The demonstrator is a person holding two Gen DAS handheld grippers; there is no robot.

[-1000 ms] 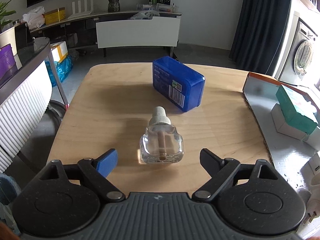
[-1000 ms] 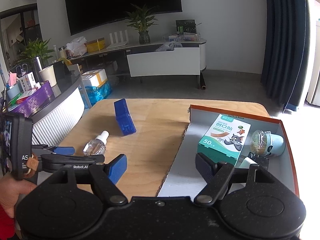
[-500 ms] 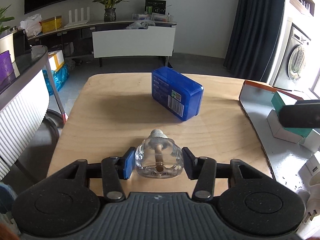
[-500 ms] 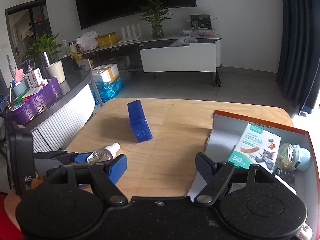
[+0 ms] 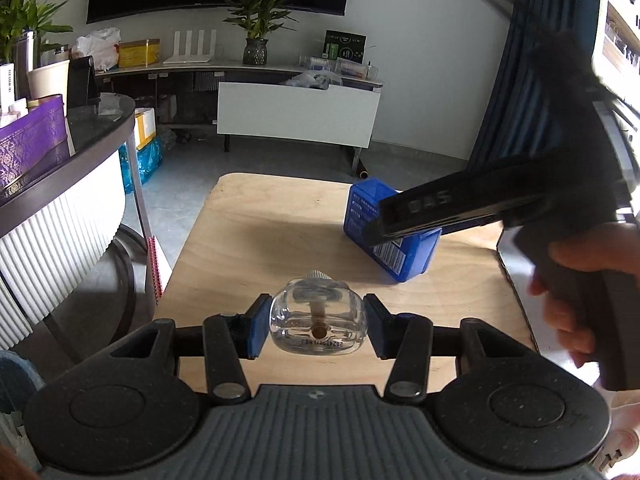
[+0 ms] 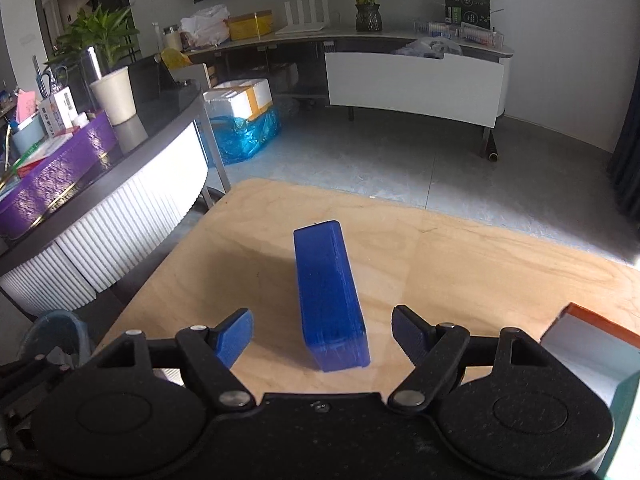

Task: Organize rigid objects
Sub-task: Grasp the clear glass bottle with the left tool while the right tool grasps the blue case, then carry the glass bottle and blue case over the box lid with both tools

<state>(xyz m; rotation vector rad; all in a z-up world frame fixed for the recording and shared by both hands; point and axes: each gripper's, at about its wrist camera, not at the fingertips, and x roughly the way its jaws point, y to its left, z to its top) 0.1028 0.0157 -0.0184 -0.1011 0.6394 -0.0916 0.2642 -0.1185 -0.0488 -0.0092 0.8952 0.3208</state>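
My left gripper (image 5: 318, 326) is shut on a clear glass bottle (image 5: 318, 326) with a white ribbed cap, held above the wooden table (image 5: 260, 240). A blue plastic box (image 5: 412, 258) stands on edge on the table ahead and to the right. In the right wrist view the same blue box (image 6: 328, 292) stands between the open jaws of my right gripper (image 6: 322, 332), apart from both pads. The right gripper's body also shows in the left wrist view (image 5: 500, 200), held by a hand above the blue box.
An orange-edged cardboard tray (image 6: 588, 340) lies at the table's right side. A round dark counter with white ribbed sides (image 6: 120, 208) stands left of the table. A low white cabinet (image 6: 412, 80) stands at the far wall.
My left gripper closed on the glass bottle and lifted it off the table. My right gripper swung left from the tray and now straddles the blue box.
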